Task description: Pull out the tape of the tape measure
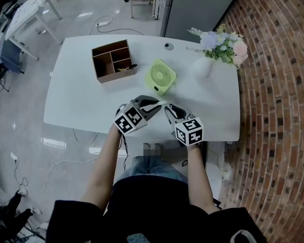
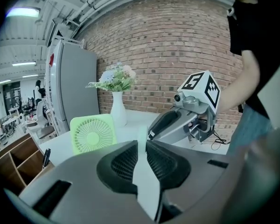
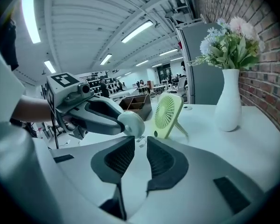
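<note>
Head view: left tongs (image 1: 153, 105) and right tongs (image 1: 168, 108) meet tip to tip above the tabletop (image 1: 81, 105), near the fan (image 1: 161, 76). Left gripper view: left tongs clenched on the tape measure (image 2: 141, 139), seen edge-on. Right gripper view: right tongs slightly parted, gripping nothing, with the tape measure just beyond their tips.

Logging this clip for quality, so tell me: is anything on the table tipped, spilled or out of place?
Nothing stands out. The fan, the vase and the wooden box stand upright on the table, with nothing spilled. The tape measure is clamped in the left tongs.
</note>
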Demonstrator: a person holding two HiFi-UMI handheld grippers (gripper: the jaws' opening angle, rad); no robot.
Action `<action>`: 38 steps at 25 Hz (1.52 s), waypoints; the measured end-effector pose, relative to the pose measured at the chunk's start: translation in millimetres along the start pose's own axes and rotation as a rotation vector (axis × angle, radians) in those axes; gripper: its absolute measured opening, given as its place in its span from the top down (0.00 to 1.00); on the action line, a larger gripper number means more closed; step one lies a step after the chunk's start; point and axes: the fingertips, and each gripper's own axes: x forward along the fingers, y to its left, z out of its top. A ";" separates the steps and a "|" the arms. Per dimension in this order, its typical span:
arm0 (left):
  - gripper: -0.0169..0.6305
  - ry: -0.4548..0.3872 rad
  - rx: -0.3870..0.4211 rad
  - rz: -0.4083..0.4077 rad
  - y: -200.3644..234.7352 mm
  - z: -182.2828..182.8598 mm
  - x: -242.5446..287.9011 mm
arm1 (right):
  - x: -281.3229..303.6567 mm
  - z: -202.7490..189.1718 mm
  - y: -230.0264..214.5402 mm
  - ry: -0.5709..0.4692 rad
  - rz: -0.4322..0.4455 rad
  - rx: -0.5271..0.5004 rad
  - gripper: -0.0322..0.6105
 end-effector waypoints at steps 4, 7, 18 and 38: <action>0.86 -0.009 0.004 -0.004 -4.6 2.9 -5.6 | -1.9 -1.2 3.6 0.004 -0.009 -0.029 0.90; 0.86 -0.010 0.011 -0.010 -7.6 3.4 -8.3 | -5.7 -0.4 5.0 0.003 -0.022 -0.071 0.93; 0.86 0.033 0.007 0.021 -3.3 -16.1 -27.1 | -31.6 -10.0 -25.0 0.042 -0.215 -0.186 0.94; 0.86 0.107 -0.014 0.079 11.5 -55.1 -58.8 | -75.7 -27.8 -82.2 0.062 -0.441 -0.153 0.94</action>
